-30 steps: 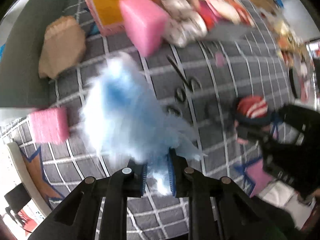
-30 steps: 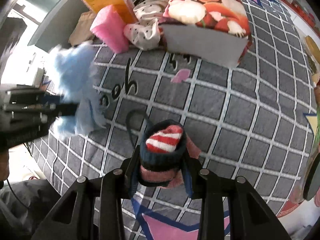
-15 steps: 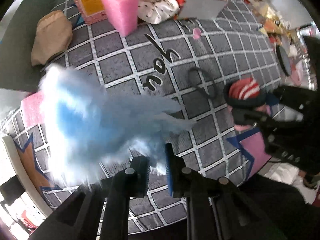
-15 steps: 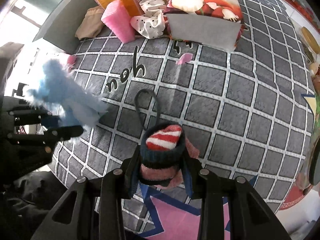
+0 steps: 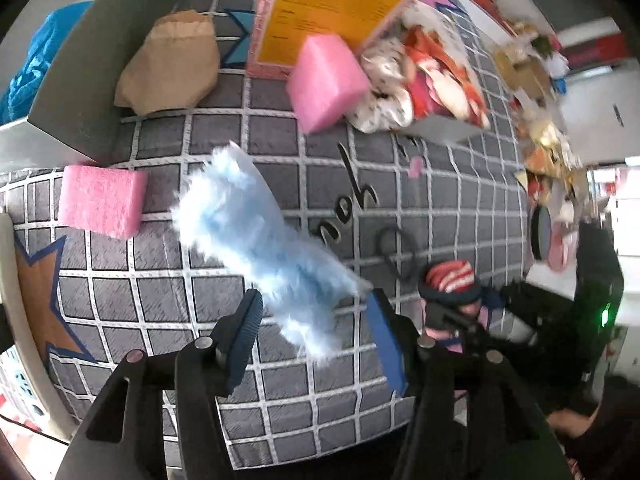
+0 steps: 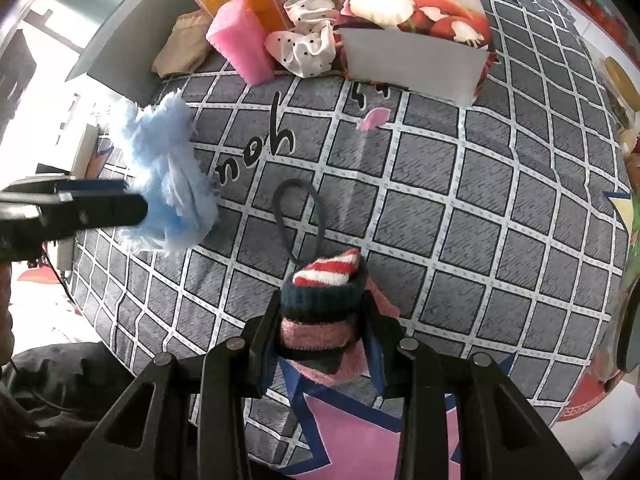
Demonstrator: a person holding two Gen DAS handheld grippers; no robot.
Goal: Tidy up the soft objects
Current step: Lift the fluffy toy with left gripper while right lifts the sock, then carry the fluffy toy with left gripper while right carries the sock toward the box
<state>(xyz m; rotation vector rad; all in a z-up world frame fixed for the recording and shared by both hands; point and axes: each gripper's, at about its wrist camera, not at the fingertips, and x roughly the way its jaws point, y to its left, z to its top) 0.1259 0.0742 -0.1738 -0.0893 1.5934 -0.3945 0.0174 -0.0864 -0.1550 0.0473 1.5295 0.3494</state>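
1. My left gripper is spread wide, and the fluffy light-blue fabric piece sits between its fingers, clear of both pads. I cannot tell whether the piece has reached the bedspread or is in the air.
2. From the right wrist view, that blue piece is at the left edge of the grey grid-patterned bedspread, just past the left gripper's dark finger.
3. My right gripper is clamped on a rolled knit sock bundle with navy, pink and red-white stripes, held above the bedspread's near edge.
4. Containers: one white-sided box printed with cartoon fruit stands at the far side. I cannot make out what is inside it.
5. A polka-dot white cloth is bunched against that box's left side, outside it.
6. A tall pink-edged carton with an orange label stands behind the foam.
7. Pink foam blocks, I count two: one by the orange carton, one at the left edge near the grey panel.
8. One tan fabric bundle lies in the far left corner.
9. One dark elastic loop lies flat mid-bedspread, just ahead of the sock bundle.
10. One small pink scrap lies near the box front.
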